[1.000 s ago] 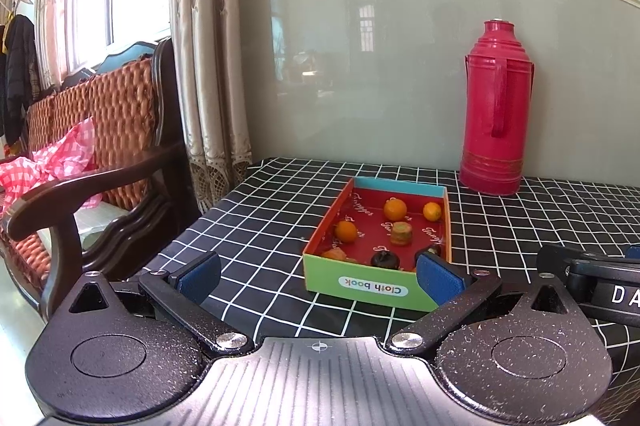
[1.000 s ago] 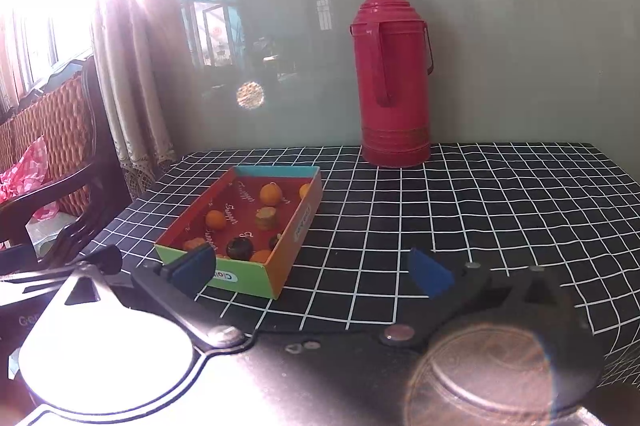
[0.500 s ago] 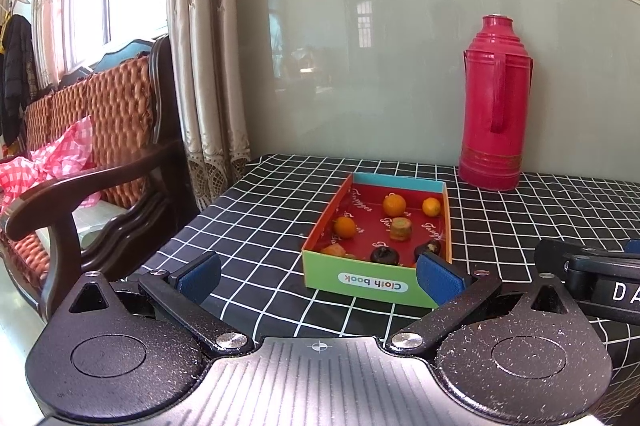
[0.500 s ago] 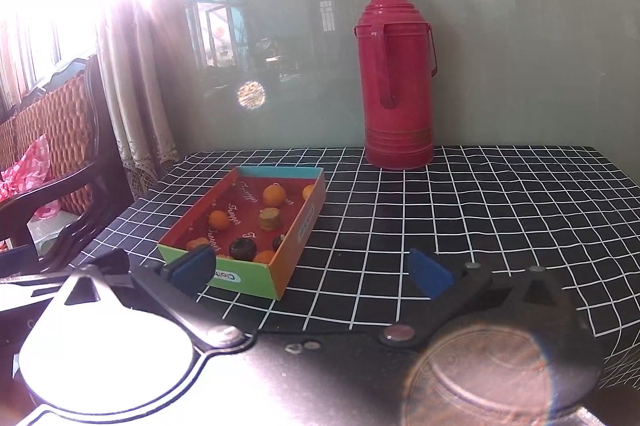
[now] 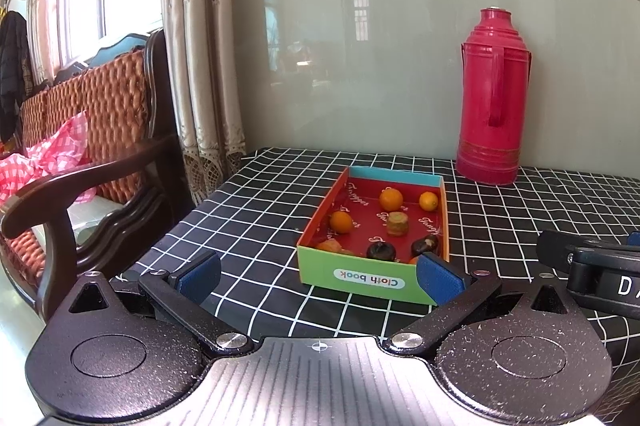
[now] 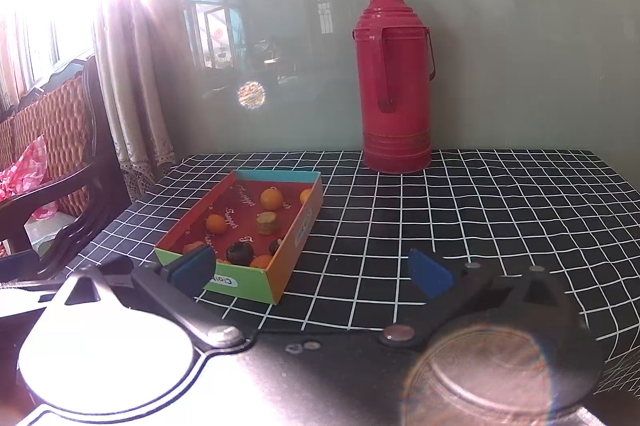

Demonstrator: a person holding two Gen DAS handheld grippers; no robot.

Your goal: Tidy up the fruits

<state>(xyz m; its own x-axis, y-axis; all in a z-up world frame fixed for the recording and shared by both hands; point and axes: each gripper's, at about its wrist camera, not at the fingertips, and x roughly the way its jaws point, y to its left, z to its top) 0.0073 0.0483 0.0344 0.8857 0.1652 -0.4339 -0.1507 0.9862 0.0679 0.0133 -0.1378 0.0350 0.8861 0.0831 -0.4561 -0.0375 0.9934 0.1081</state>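
Note:
A shallow cardboard box point(image 5: 368, 280) with a red inside and a green front marked "Cloth book" lies on the checked table; it also shows in the right wrist view point(image 6: 244, 284). It holds several small fruits: oranges point(image 5: 391, 199) point(image 6: 270, 199), dark fruits point(image 5: 381, 250) point(image 6: 239, 251) and a tan cylindrical piece point(image 5: 397, 224) point(image 6: 267, 222). My left gripper point(image 5: 318, 276) is open and empty, just short of the box's front. My right gripper point(image 6: 312, 272) is open and empty, at the box's front right corner. Part of the right gripper point(image 5: 592, 272) shows in the left wrist view.
A tall red thermos point(image 5: 493, 97) point(image 6: 394, 81) stands at the back against the wall. The table has a black cloth with white squares point(image 6: 460, 218). A wooden chair with woven back point(image 5: 92, 145) and curtains point(image 5: 196, 57) stand left of the table.
Both grippers have drifted slightly, so the box and thermos sit a little higher in both views. Jaws stay open; nothing was grasped.

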